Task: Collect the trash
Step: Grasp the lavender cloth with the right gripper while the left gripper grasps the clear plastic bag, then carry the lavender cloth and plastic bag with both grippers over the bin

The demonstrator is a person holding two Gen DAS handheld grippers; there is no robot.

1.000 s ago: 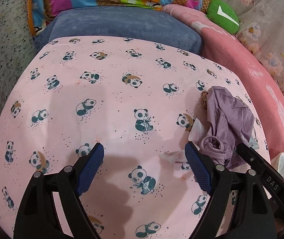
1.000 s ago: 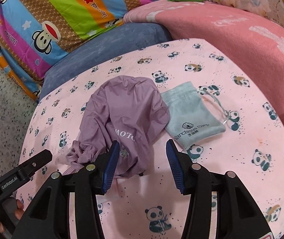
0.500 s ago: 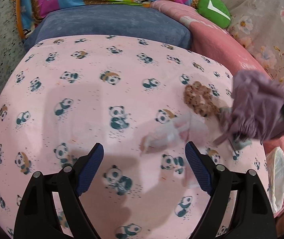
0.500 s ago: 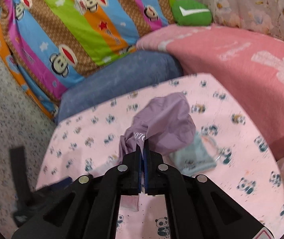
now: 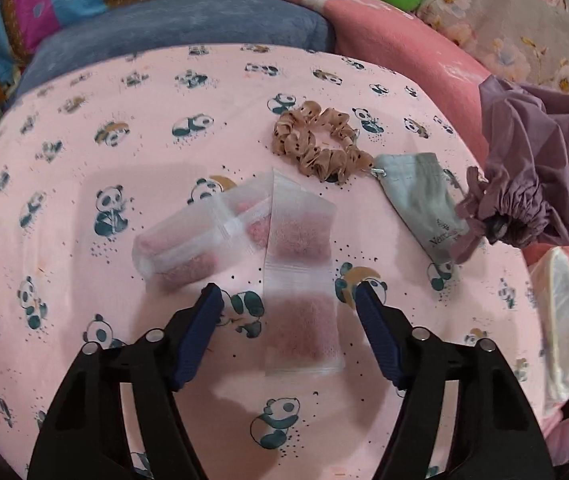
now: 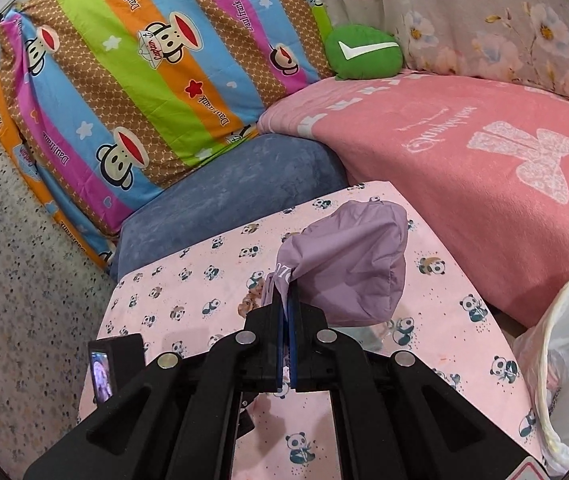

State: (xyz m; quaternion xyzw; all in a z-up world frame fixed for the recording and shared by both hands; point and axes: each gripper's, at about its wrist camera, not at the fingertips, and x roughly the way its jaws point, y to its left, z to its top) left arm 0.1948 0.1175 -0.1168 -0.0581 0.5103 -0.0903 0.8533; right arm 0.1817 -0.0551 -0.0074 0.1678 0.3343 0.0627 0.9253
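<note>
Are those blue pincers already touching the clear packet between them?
Apart. In the left wrist view the closing left gripper straddles the packet, with pink sheet showing between each finger and the packet's edges.

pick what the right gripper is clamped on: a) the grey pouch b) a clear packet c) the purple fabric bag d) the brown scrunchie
c: the right gripper is shut on the purple fabric bag, which hangs lifted above the panda-print sheet.
</note>
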